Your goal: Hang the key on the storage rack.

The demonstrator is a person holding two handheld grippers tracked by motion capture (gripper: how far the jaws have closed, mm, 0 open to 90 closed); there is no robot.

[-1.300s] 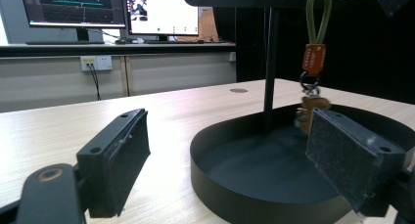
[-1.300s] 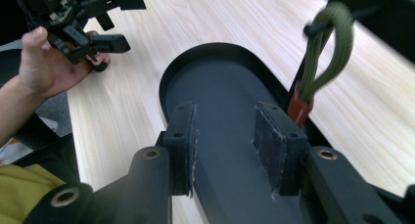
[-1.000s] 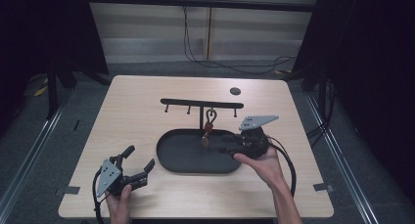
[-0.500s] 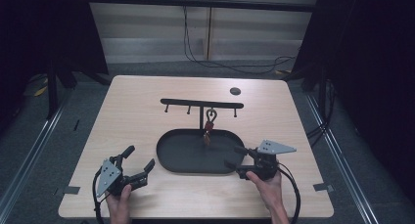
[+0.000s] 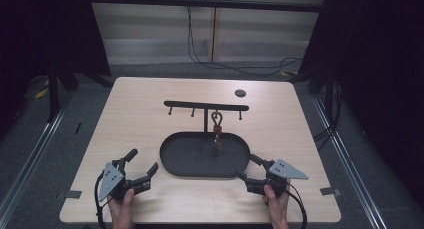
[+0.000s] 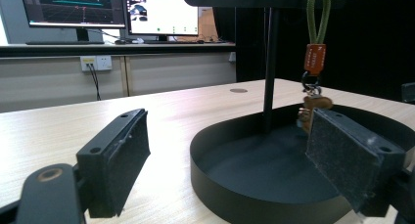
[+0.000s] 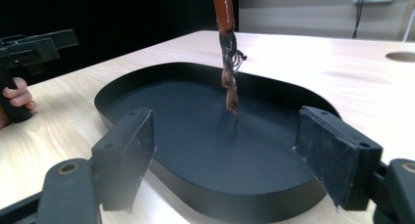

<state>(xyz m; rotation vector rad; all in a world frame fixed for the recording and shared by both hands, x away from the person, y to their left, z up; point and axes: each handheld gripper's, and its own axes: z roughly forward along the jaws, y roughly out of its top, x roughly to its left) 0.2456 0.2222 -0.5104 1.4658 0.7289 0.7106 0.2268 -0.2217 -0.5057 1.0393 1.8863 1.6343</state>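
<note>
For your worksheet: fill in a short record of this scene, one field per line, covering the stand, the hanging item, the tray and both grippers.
Stand: black hook rack, post rising from the tray
Hanging item: keychain on a hook, dangling over the tray
Tray: black oval tray, mid-table
Left gripper: jaws open, nothing between, left of the tray
Right gripper: jaws open, nothing between, at the tray's right end

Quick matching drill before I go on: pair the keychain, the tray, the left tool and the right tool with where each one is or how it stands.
1 keychain
2 tray
3 left tool
4 right tool

A open, by the tray's right end
B hanging from the rack's hook
C on the table, below the rack
D open, left of the tray

Pairs: 1-B, 2-C, 3-D, 4-A
</note>
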